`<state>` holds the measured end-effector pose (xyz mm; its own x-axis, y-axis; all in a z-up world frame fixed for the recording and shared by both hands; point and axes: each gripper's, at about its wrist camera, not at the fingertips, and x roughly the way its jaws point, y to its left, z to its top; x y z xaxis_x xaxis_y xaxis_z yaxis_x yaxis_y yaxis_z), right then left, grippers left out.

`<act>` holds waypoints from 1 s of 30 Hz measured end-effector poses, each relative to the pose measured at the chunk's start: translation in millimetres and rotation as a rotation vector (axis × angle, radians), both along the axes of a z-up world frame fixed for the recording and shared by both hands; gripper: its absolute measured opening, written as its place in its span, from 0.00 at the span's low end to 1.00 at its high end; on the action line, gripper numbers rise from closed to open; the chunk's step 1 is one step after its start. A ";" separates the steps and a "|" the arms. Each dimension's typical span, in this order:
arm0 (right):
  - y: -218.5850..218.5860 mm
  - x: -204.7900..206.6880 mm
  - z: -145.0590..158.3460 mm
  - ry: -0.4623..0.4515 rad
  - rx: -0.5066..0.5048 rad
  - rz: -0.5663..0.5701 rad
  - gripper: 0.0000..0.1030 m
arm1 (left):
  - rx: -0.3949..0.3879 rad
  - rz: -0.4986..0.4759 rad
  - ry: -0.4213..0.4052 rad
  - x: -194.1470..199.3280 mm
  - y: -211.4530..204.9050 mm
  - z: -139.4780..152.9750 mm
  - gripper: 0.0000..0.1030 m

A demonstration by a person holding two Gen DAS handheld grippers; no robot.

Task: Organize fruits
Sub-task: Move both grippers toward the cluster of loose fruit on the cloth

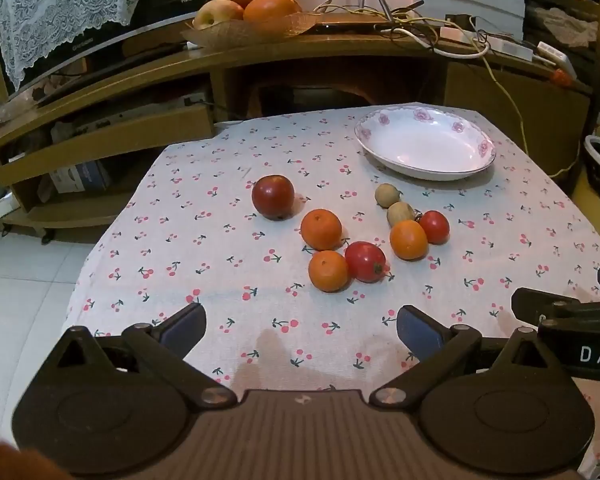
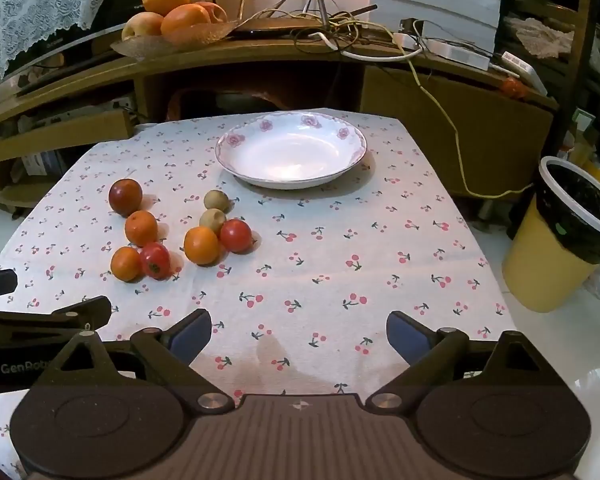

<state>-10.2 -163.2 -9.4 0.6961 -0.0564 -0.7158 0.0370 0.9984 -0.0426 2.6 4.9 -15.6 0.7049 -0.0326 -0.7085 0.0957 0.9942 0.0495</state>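
Several fruits lie on the cherry-print tablecloth: a dark red apple, three oranges, two red tomatoes and two small brown fruits. An empty white floral plate sits at the far side; it also shows in the right wrist view. The fruit cluster shows left of centre there, around one orange. My left gripper is open and empty above the near table edge. My right gripper is open and empty, beside the left one.
A wooden cabinet stands behind the table with a fruit basket and tangled cables. A yellow bin with a black liner stands on the floor to the right. White tiled floor lies to the left.
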 end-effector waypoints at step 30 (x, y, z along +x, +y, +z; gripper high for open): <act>0.4 67.1 -3.3 0.069 0.023 0.269 0.66 | 0.044 -0.309 0.057 59.1 -5.9 -13.2 0.75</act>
<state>56.9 -162.9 -12.7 0.6332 0.1405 -0.7611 -0.2316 0.9727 -0.0130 61.7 -1.0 -28.8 0.6258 -0.2073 -0.7519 0.3964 0.9148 0.0777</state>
